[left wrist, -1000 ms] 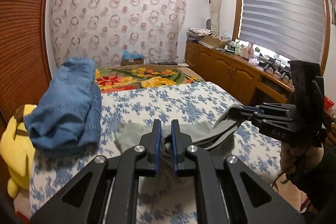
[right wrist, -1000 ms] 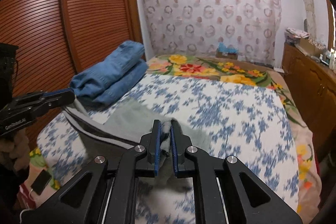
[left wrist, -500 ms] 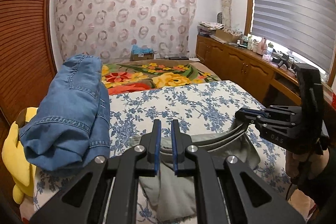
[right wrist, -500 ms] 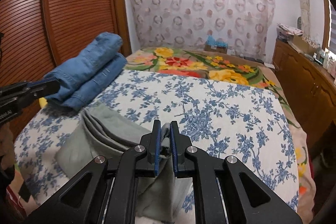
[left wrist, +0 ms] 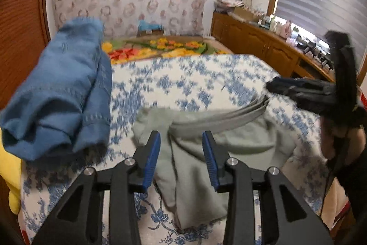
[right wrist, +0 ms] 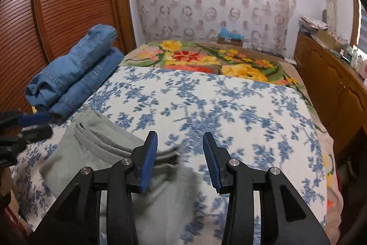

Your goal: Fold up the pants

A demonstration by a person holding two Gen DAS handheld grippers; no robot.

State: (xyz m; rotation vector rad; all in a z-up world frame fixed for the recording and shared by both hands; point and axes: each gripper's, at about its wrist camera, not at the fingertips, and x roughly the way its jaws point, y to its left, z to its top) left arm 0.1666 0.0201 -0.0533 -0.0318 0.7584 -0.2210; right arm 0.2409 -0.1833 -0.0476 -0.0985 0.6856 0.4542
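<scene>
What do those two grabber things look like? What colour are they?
Both are black. The left gripper and the right gripper each have two angular black fingers with triangle-shaped holes cut in them, round silver screws on top, and ribbed blue pads on the inner sides. Seen from the side, the right gripper has a tall black handle, with a thin dark cable hanging below it.

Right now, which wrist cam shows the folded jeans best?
Right wrist: the folded jeans sit sharp and whole at the bed's left edge, stacked layers and seams clear. Left wrist shows them closer and larger, but motion-blurred.
</scene>
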